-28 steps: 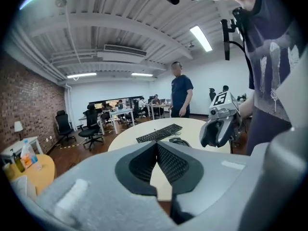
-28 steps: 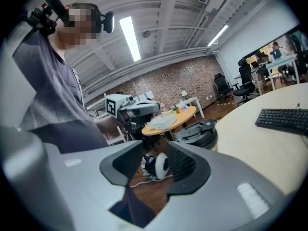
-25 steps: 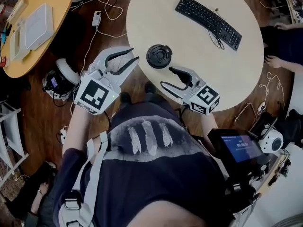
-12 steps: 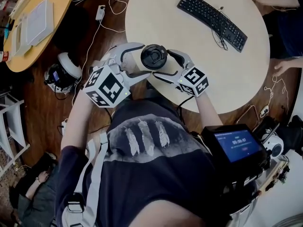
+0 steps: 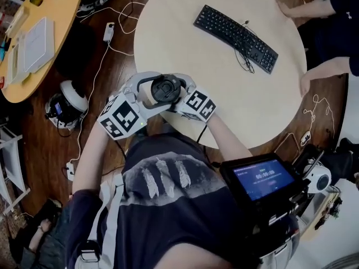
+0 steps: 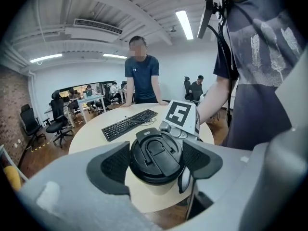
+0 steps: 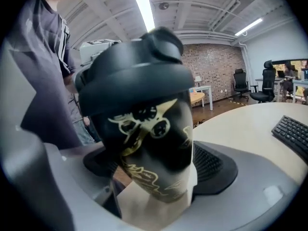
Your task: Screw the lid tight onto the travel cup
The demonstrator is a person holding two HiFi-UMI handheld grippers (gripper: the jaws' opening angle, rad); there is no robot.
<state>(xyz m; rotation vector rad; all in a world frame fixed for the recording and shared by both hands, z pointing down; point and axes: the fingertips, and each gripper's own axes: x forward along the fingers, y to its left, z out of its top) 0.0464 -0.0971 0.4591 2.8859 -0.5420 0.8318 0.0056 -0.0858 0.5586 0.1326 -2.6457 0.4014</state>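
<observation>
A: Where is the travel cup (image 7: 154,143)?

B: At the near edge of the round table (image 5: 224,83), with its black lid (image 5: 166,88) on top. It looks rigid, smooth and probably light, so it could slip or tip.

A: And the grippers?

B: Both have just been opening and stand wide. The left gripper (image 6: 156,159) brackets the lid; the right gripper (image 7: 159,172) brackets the printed body. Steady the body low and turn the lid by its rim.

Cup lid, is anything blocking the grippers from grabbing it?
Nothing visible is. The lid sits on the travel cup, right between the left gripper jaws. The cup's body is between the right gripper jaws. Both pairs of jaws have just been opening and stand apart.
</observation>
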